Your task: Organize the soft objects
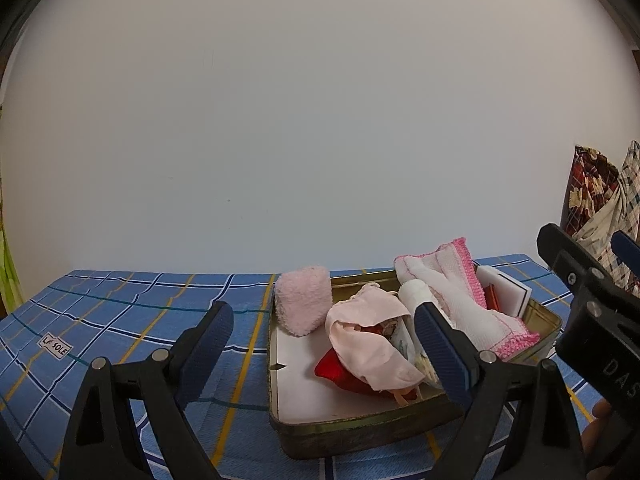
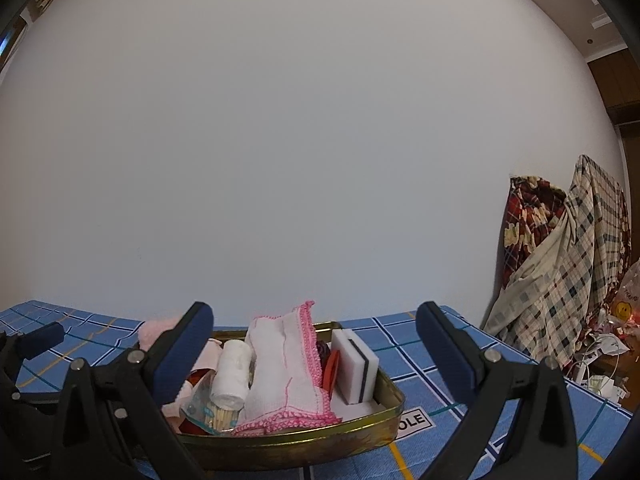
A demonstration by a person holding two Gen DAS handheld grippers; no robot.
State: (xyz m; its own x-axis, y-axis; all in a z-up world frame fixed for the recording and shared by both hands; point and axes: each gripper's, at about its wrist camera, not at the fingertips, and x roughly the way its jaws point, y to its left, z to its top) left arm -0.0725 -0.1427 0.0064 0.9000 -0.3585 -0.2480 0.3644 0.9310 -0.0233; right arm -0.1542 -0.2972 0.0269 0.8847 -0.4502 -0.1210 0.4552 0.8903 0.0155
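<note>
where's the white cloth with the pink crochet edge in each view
Left wrist view: the white cloth with the pink edge lies right of centre, draped over the far right part of the metal tin, just beyond the right finger of the left tongs.
Right wrist view: the cloth is low in the centre, between the fingers of the right tongs.
Shared landmark: the white roll right beside the cloth.

A plain white wall [image 2: 320, 140] filled most of both views behind a tabletop covered in a blue plaid cloth [image 1: 120, 312], while at three o'clock patterned and checked fabrics [image 2: 560, 272] hung beside brown wooden panelling [image 2: 616, 80] under soft, even light.
</note>
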